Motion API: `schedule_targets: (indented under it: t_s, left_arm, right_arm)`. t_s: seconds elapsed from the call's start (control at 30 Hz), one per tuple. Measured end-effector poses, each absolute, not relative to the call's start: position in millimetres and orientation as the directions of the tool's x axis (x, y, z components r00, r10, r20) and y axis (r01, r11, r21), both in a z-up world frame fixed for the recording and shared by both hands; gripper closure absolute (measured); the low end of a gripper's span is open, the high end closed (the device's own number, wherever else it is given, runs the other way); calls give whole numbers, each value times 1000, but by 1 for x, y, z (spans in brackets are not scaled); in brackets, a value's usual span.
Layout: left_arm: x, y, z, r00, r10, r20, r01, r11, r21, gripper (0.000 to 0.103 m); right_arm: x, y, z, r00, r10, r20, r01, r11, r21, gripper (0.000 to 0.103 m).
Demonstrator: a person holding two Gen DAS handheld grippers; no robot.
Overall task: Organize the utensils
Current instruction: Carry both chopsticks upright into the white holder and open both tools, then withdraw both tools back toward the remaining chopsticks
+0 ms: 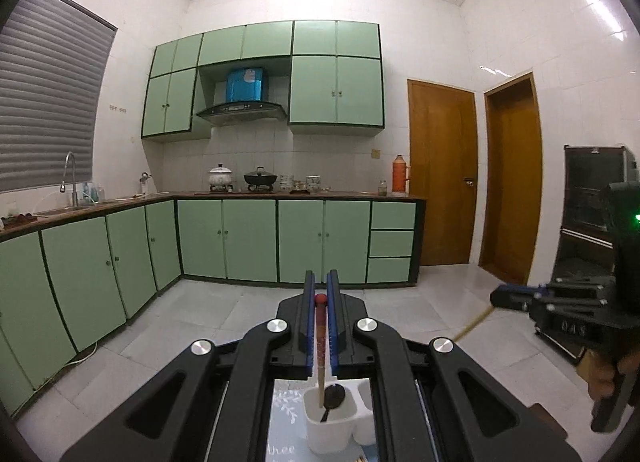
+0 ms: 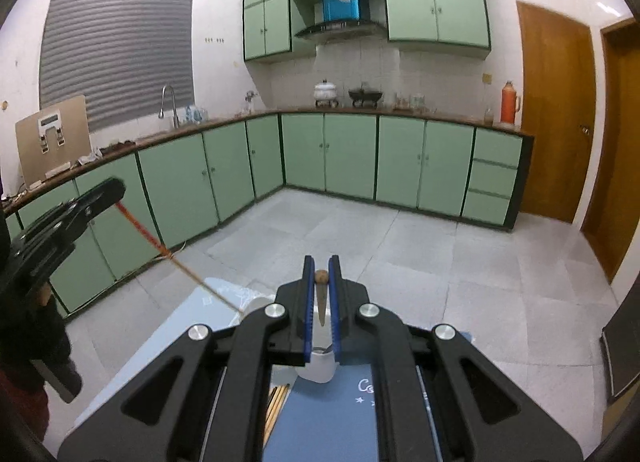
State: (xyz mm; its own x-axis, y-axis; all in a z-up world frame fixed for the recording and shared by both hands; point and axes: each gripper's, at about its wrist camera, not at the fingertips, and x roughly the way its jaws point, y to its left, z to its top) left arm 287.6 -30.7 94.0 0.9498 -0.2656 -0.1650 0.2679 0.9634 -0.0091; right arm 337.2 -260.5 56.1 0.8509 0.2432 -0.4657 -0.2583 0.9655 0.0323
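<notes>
Over the white holder (image 1: 330, 420) on the table (image 1: 286, 410), the left claw (image 1: 321, 286) is clenched on a chopstick (image 1: 320, 346) with a red tip. The stick hangs almost straight down between the blue pads, its lower end already inside the near compartment, beside a dark spoon (image 1: 333, 400) that leans there. Held upright like this, it can drop into the cup without catching the rim, which is likely why the grip sits so high on the shaft.

The right claw (image 2: 321, 268) is clamped on a second chopstick (image 2: 321, 302), brown-capped and pointing down toward the same holder (image 2: 318, 368). Its lower end seems to be above the holder, though the claw body hides the rest. Gripping one stick in each claw lets the pair go in together. More chopsticks (image 2: 276, 406) lie flat on the blue mat (image 2: 336, 418), waiting, so the sorting looks only partly done.
</notes>
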Motion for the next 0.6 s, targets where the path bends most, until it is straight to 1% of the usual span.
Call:
schedule_targets:
  t_s: [0.13,0.3,0.37,0.4,0.43,0.47,0.6]
  left_arm:
    - [318,-43,69,943,-253,-217,259,966,1,98]
    - [346,-49,41,916,-261,-305,270,963,-11,97]
    - [353,-47,34,901,-269,-339,273,961,-36,89]
    - [353,-45,32,898,-272,-345,272,961,-49,77]
    - [351,-43,31,900,-269,-343,269,962,-49,70]
    - [348,-41,31,901,-268,-341,269,962,-47,70]
    - [331,-32,34,901,-267,-341,268,962,-45,69]
  right_arm:
    - [367,-255,32,817,235,-526,-254,966,37,97]
    - [385,-244,8,776,249,-579,-274,961,46,97]
    - [384,-240,3,777,252,-578,-277,960,45,95]
    - [383,-240,2,777,255,-576,-280,959,46,94]
    - [381,-241,1,779,257,-572,-281,959,49,90]
    - [379,-243,1,784,253,-566,-274,960,51,86]
    - [362,-254,2,809,243,-536,-242,967,74,79]
